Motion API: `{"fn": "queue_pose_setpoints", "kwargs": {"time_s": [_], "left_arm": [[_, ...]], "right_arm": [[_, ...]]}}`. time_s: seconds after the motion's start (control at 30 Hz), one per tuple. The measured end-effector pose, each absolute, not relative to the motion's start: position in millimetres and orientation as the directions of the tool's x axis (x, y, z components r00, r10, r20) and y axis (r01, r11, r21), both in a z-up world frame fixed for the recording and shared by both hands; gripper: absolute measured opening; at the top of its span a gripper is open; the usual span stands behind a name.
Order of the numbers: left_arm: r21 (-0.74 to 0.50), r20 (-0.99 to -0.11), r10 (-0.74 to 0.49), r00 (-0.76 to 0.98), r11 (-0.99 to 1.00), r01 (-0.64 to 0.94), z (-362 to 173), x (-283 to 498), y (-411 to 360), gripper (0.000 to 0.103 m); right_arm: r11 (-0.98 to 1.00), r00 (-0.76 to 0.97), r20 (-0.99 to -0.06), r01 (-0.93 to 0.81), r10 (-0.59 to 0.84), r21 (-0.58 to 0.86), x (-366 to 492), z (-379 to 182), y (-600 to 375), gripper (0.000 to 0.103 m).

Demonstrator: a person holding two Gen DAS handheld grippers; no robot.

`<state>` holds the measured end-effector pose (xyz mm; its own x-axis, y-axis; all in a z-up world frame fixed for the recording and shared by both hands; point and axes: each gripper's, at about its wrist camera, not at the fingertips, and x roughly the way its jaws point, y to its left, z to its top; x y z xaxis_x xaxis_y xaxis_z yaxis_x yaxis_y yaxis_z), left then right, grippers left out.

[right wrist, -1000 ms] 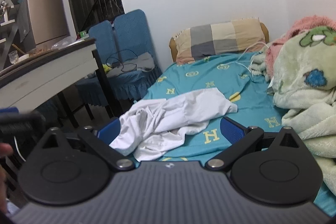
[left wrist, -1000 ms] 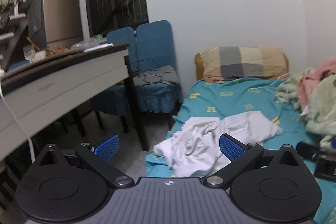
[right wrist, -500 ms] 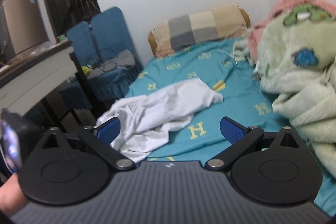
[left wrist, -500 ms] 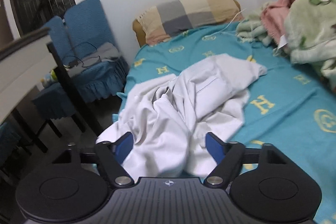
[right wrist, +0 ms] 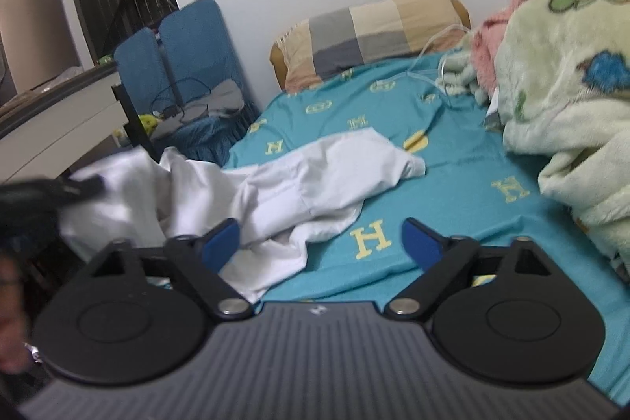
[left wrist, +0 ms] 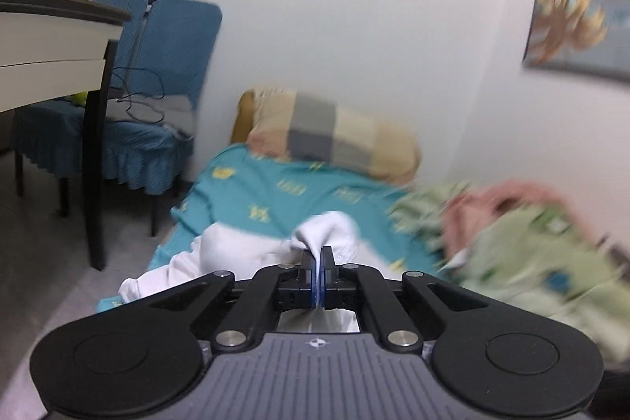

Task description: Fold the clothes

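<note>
We see even, soft indoor light without hard shadows. Motion blur smears the left view's right side; fisheye bends our edges.

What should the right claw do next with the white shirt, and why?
Probably move the right claw forward and left onto the white shirt and close on an edge. The left claw is already shut on a pinch of shirt, while the right one is open with nothing between its fingers, above the teal sheet. The shirt lies crumpled, so a second grip seems needed to spread it.
</note>
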<state>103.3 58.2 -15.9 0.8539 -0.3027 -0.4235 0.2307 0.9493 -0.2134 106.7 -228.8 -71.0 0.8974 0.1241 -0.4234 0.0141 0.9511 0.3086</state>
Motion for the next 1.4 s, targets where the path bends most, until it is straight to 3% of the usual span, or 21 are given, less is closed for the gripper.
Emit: {"fn": "queue_pose_setpoints", "kwargs": {"time_s": [0.03,0.17,0.43,0.67,0.83,1.0,1.23,1.4], "left_arm": [[-0.247,-0.403,-0.32,0.857,0.94,0.235,-7,95,65,0.002],[-0.373,-0.321,-0.378,0.868,0.893,0.251,25,64,93,0.002],[-0.442,-0.377,-0.341,0.862,0.883,0.156,19,61,139,0.002],[-0.442,-0.427,-0.299,0.853,0.893,0.092,2,75,149,0.002],[-0.405,-0.508,-0.254,0.823,0.914,0.033,-16,95,150,0.002],[-0.334,-0.58,-0.222,0.784,0.942,0.02,-32,109,138,0.002],[-0.258,-0.645,-0.196,0.738,0.966,0.031,-47,107,115,0.003],[-0.215,-0.659,-0.184,0.73,0.975,0.052,-48,101,99,0.004]], "right_arm": [[0.953,0.902,-0.416,0.012,0.12,0.301,105,-68,-228,0.075],[0.957,0.91,-0.385,-0.043,0.157,0.288,92,-57,-219,0.068],[0.933,0.817,-0.465,-0.23,0.34,0.277,92,-57,-161,0.064],[0.954,0.752,-0.587,-0.216,0.299,0.209,145,-100,-118,0.056],[0.972,0.716,-0.657,-0.176,0.235,0.156,163,-133,-113,0.03],[0.969,0.789,-0.568,-0.144,0.235,0.202,153,-105,-131,0.019],[0.933,0.839,-0.455,-0.154,0.298,0.326,135,-66,-155,0.017],[0.911,0.839,-0.443,-0.138,0.316,0.388,131,-62,-171,0.017]]}}
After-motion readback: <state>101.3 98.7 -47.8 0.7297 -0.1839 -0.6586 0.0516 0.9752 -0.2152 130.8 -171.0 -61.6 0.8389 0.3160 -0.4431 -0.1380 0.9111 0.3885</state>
